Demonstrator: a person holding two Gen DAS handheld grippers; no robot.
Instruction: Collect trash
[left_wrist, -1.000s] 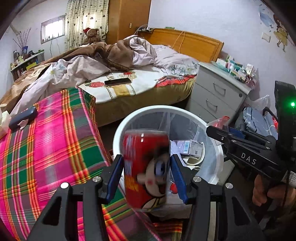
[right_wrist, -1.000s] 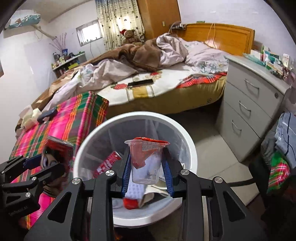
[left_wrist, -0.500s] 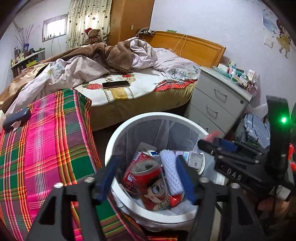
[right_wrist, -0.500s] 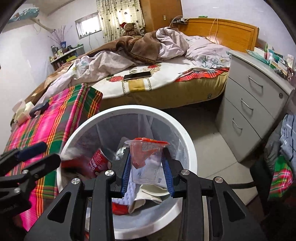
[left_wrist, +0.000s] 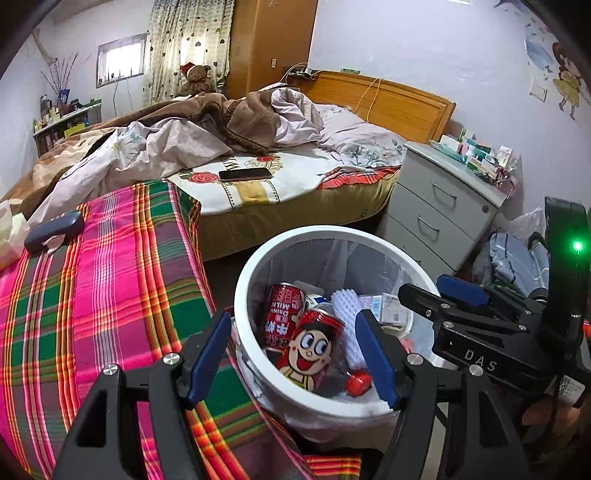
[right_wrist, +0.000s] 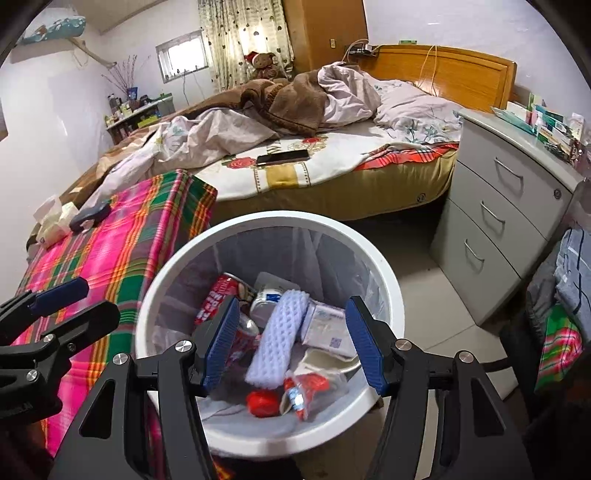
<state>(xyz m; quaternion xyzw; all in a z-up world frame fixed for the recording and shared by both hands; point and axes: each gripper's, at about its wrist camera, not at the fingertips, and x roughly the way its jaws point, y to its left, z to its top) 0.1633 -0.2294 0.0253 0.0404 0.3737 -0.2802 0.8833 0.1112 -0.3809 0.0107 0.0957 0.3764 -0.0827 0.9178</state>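
Hovering above the white bin (right_wrist: 380, 273), both tools gape empty: the left tool (left_wrist: 295, 350) open, the right tool (right_wrist: 291, 341) still widening, so red cans (left_wrist: 314, 350) and wrappers lie inside the bin.

My left gripper (left_wrist: 291, 350) sits w/ jaws apart, nothing btwn them; my right gripper (right_wrist: 291, 343) (angled downward too) is opening, also empty.

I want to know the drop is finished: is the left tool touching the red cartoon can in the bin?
Apart. In the left wrist view the left tool has nothing between its open fingers, and the red cartoon can lies below them inside the white bin.
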